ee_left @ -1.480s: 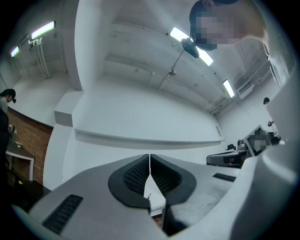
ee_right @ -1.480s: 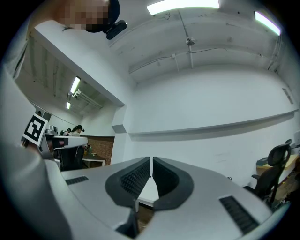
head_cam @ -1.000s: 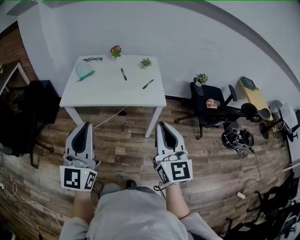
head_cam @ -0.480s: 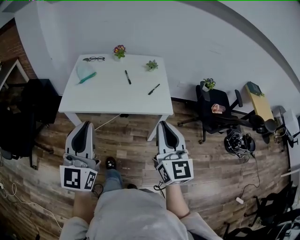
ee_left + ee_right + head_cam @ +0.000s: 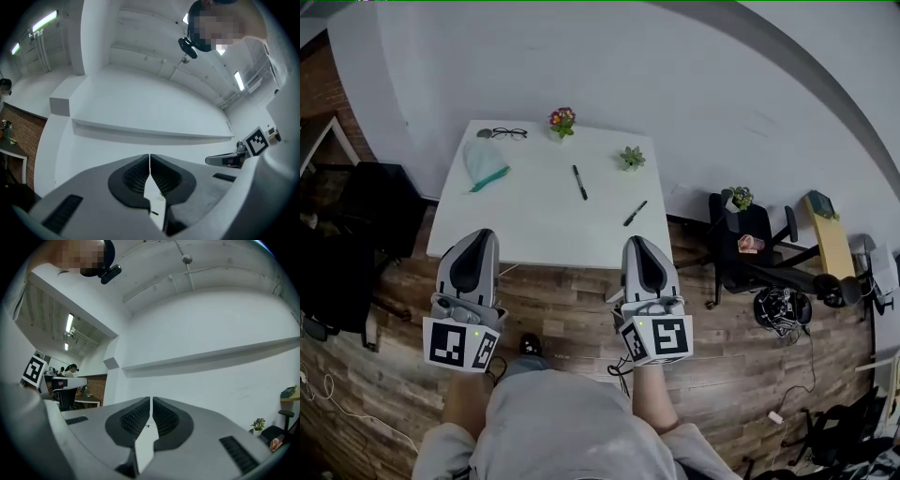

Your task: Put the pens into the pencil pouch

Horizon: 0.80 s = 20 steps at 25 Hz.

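left gripper: grey shell, ribbed black pads pressed together, nothing pinched
right gripper: same, pads meeting, empty
pencil pouch: soft, pale teal, flat, table's far-left corner
black pen: slim, mid-table toward far edge
second pen: slim, black, near right edge
table: smooth white rectangle

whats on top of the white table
On the table: a teal pencil pouch, glasses, a black pen, a second pen, a flowering plant and a green plant. The pouch's inside cannot be seen.

Office, white desk, black swivel chairs (cables beside), wood-plank floor, brick wall
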Available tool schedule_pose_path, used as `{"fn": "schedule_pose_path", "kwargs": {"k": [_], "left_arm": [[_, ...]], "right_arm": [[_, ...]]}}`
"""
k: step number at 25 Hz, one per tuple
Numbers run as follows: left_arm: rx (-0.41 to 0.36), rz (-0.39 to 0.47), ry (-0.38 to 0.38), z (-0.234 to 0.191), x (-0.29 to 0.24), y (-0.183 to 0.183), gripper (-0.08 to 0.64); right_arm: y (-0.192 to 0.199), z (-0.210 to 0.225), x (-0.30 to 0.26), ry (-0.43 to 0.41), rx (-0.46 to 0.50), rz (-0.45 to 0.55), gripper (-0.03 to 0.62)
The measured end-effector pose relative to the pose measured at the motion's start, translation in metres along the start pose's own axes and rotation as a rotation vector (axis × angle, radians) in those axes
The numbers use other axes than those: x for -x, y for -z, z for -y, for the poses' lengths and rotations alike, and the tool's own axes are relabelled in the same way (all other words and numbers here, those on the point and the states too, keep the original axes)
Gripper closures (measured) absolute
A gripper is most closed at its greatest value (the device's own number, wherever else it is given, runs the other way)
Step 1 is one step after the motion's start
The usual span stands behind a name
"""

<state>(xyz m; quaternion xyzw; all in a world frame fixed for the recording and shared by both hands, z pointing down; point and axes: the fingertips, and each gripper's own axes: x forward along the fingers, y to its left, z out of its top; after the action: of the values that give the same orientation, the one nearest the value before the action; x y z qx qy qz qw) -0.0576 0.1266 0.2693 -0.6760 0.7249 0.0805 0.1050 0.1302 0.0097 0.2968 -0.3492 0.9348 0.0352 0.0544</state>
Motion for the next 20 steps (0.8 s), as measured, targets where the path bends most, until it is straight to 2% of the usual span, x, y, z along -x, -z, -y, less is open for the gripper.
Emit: {"fn": "schedule_pose_path", "kwargs": {"k": [7, 13, 20], "left_arm": [[0.008, -0.013, 0.021, -0.069, -0.049, 0.019, 0.532], [0.003, -0.018, 0.017, -0.116, -0.08, 0.036, 0.532], [-0.016, -0.127, 0.002, -0.156, -0.109, 0.084, 0.532]], "right_arm": [[0.009, -0.016, -0.08, 0.017, 0.009, 0.002, 0.555], [0.023, -0.023, -0.125, 0.043, 0.005, -0.009, 0.555], [0.045, -0.027, -0.162, 0.033, 0.012, -0.069, 0.555]]}}
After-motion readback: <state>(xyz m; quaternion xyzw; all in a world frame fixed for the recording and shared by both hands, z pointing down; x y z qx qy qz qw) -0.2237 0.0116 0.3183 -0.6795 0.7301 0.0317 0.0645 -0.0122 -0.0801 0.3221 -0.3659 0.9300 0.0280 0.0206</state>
